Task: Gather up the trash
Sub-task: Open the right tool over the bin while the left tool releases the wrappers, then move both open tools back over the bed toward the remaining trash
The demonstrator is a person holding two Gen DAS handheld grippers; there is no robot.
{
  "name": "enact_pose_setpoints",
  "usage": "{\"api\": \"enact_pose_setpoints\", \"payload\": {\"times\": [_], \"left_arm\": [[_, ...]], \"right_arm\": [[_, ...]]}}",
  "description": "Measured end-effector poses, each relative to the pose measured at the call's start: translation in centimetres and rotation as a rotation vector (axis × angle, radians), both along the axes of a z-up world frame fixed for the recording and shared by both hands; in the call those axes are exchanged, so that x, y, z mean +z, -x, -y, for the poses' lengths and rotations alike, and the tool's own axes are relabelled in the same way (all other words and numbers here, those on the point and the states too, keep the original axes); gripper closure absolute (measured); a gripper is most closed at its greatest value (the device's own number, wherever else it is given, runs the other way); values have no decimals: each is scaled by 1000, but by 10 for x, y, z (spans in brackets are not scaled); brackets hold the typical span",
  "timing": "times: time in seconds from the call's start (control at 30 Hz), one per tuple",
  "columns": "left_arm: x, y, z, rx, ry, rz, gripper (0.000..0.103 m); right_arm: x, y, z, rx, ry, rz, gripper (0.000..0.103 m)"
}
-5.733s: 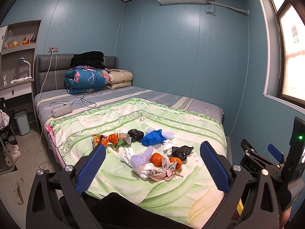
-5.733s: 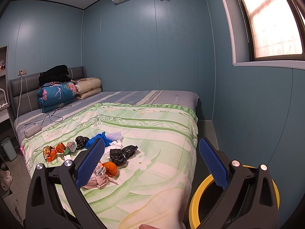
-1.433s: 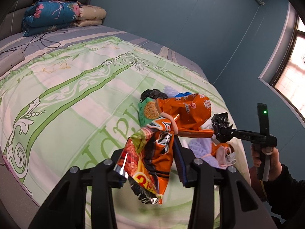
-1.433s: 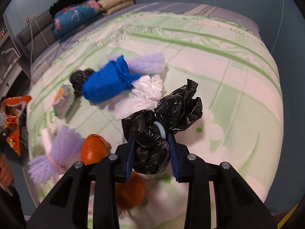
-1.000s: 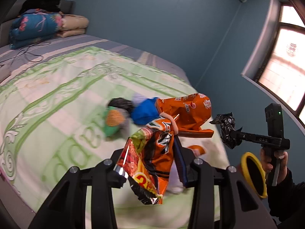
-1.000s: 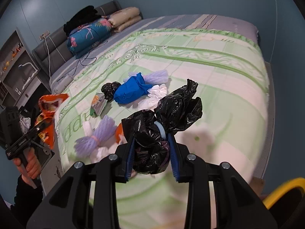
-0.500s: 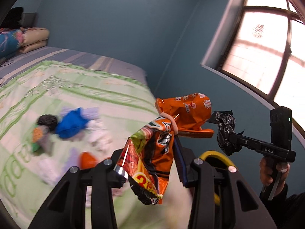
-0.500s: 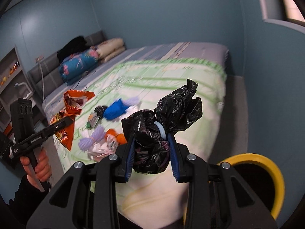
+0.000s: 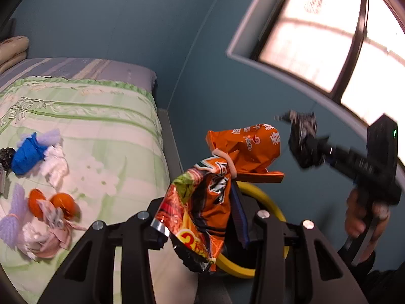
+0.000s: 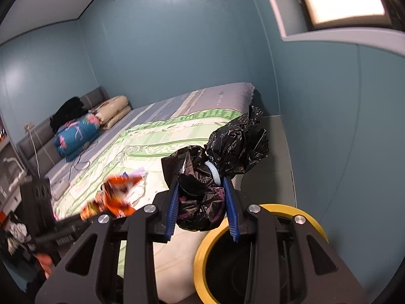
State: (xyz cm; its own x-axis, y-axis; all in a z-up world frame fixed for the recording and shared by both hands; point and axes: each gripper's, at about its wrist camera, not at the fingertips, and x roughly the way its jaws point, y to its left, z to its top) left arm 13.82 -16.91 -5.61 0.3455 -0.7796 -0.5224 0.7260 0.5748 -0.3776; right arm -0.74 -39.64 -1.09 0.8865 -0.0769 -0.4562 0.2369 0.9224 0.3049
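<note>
My left gripper (image 9: pixel 200 207) is shut on a bundle of orange snack wrappers (image 9: pixel 217 177), held in the air above the yellow-rimmed bin (image 9: pixel 268 202) beside the bed. My right gripper (image 10: pixel 202 202) is shut on a knotted black plastic bag (image 10: pixel 217 167), held just above the same bin (image 10: pixel 314 223). In the left wrist view the right gripper (image 9: pixel 303 147) with the black bag is to the right, blurred. In the right wrist view the left gripper and wrappers (image 10: pixel 114 197) are at the left, blurred.
On the green bedspread (image 9: pixel 101 131) lie a blue bag (image 9: pixel 25 154), white tissue (image 9: pixel 55 164), two oranges (image 9: pixel 60 202), a purple net (image 9: pixel 12 217) and a pink-white wad (image 9: pixel 48 238). Folded quilts (image 10: pixel 76 131) sit at the headboard. Blue walls and a window (image 9: pixel 329 45) close in the bin's corner.
Both grippers have swung from over the bed to the right, toward the bin in the corner, each still holding its trash. The bin now sits right under them.
</note>
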Motion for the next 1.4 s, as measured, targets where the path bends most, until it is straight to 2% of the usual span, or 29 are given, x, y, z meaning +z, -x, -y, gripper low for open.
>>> {"api": "enact_pose_setpoints", "payload": {"times": [0.2, 0.4, 0.9, 1.13, 1.2, 1.27, 1.4], "left_arm": [[-22, 18, 36, -88, -75, -32, 65], [-39, 36, 69, -169, -131, -29, 65], [-67, 49, 116, -276, -186, -80, 64], [-71, 44, 119, -280, -174, -86, 55], [-71, 44, 117, -282, -164, -91, 50], [-68, 48, 112, -280, -153, -91, 37], [-65, 48, 103, -270, -135, -88, 34]], "right_arm": [[-18, -6, 24, -26, -112, -36, 72], [-32, -20, 32, -24, -168, -70, 72], [-50, -27, 46, -48, -245, -120, 70], [-55, -22, 53, -78, -275, -119, 61], [-55, -21, 55, -90, -280, -117, 58], [-55, -20, 57, -99, -286, -111, 54], [-55, -15, 59, -115, -301, -98, 50]]}}
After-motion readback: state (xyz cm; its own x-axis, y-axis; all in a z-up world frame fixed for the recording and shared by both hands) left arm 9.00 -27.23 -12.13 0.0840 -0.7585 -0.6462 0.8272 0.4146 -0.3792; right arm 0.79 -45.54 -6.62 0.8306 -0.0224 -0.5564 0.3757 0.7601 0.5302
